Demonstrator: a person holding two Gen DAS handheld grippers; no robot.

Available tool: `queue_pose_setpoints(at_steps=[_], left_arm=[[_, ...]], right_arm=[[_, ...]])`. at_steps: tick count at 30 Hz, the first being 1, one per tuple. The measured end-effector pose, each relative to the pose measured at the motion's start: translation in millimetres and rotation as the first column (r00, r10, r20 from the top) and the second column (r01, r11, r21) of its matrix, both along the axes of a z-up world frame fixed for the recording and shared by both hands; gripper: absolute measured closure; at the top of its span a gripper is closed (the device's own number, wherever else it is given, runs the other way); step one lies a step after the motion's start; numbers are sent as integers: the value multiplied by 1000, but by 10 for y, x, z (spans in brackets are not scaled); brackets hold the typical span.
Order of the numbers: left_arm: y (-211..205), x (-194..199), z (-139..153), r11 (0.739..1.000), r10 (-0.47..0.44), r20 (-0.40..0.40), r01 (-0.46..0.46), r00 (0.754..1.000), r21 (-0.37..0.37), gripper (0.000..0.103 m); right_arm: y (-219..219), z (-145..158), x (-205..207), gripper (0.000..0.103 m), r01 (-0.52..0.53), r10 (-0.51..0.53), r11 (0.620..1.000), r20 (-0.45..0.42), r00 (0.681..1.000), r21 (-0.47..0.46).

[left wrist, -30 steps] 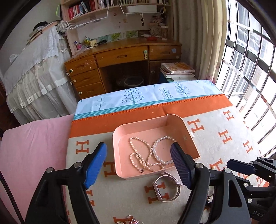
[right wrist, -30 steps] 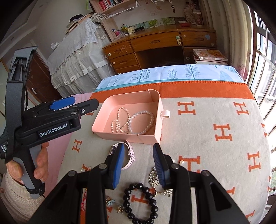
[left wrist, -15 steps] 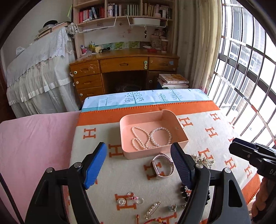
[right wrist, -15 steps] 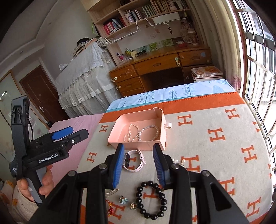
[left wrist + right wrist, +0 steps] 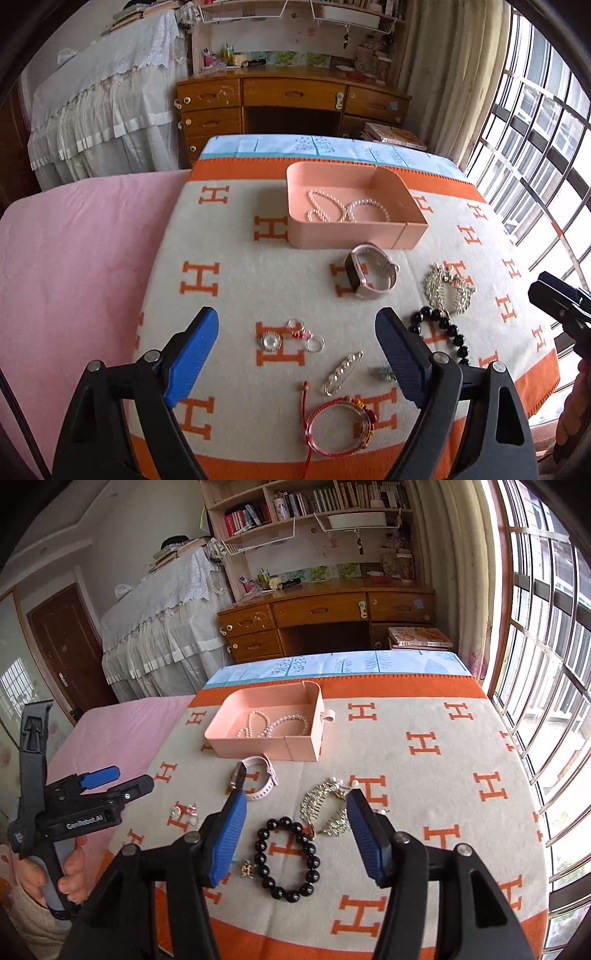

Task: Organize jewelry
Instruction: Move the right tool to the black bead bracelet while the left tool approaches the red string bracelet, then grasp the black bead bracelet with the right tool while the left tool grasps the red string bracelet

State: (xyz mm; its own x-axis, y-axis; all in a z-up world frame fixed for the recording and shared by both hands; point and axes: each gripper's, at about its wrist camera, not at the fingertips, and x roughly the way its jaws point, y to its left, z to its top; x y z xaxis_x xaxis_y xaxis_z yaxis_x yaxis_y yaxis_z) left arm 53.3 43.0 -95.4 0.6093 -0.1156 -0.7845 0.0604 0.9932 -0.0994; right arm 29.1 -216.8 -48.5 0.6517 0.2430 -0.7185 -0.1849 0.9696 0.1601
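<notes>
A pink box [image 5: 354, 232] [image 5: 266, 746] sits on the orange-and-cream H blanket and holds pearl strands [image 5: 347, 210] [image 5: 273, 725]. In front of it lie a pink watch [image 5: 371, 273] [image 5: 255, 779], a silver hair comb [image 5: 448, 284] [image 5: 325, 810], a black bead bracelet [image 5: 443, 330] [image 5: 288, 858], rings [image 5: 299, 334], a pearl clip [image 5: 343, 373] and a red cord bracelet [image 5: 338, 424]. My left gripper [image 5: 295, 352] is open and empty above the rings. My right gripper [image 5: 295, 832] is open and empty above the black bracelet.
The blanket [image 5: 424, 775] covers a bed with a pink sheet [image 5: 74, 258] at left. A wooden desk [image 5: 295, 99] and shelves stand beyond the bed's far end. Barred windows [image 5: 546, 627] run along the right. A small charm [image 5: 247, 869] lies by the right gripper's left finger.
Both grippers have pulled back toward the near edge, so more jewelry shows. The right gripper's jaws have opened wider. The pearls stay in the box.
</notes>
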Motion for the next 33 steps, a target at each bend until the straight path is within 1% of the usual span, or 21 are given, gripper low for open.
queue_pose_setpoints(at_steps=[2,5,8,10,13,15,17,18,19,24,27,29,31,33], left_arm=[[17,-84,-109,1000,4,-18,-4,1000,12,18],[46,-162,-265,999,22,-59,-21,998,26,18],[88,-197,-461,1000,16,-137,-16,990,-3,18],[99,-224,-546,1000,6,-167,-10,986,-24,18],[86,-268,-608,1000,0,-186,-5,983,-29,19],[74,-276,-641,999,-9,-196,0,981,-44,19],[65,-276,-664,998,-18,-212,4,977,-65,19],[64,-275,-672,997,-19,-218,3,976,-72,20],[67,-279,-681,997,-19,-221,1,975,-78,20],[75,-292,-698,994,-16,-230,-9,973,-109,20],[33,-317,-715,997,-11,-237,-9,971,-83,23],[-1,-311,-754,998,-13,-254,-3,967,-66,32],[-22,-308,-794,999,-15,-269,2,963,-49,38],[-61,-312,-798,1000,-14,-259,10,966,-17,41]], right_arm=[[8,-135,2,46,-3,1,999,-33,999,-42],[17,-358,9,46,-25,18,998,-105,994,-60],[84,-575,19,46,-56,39,994,-166,985,-97],[136,-708,59,47,-61,32,989,-202,979,-136],[173,-852,104,52,-74,36,986,-243,969,-148],[194,-932,130,58,-88,46,985,-263,964,-148],[212,-1006,146,61,-89,41,982,-273,961,-165],[224,-1044,155,65,-89,37,980,-277,960,-176],[228,-1068,178,66,-90,36,979,-284,958,-182],[306,-1080,158,70,-106,48,970,-255,966,-217],[347,-1076,136,70,-114,55,966,-243,968,-234],[359,-1074,123,70,-120,62,964,-240,969,-236],[352,-1074,124,70,-122,65,965,-240,969,-231],[347,-1074,122,70,-123,68,966,-238,969,-227]])
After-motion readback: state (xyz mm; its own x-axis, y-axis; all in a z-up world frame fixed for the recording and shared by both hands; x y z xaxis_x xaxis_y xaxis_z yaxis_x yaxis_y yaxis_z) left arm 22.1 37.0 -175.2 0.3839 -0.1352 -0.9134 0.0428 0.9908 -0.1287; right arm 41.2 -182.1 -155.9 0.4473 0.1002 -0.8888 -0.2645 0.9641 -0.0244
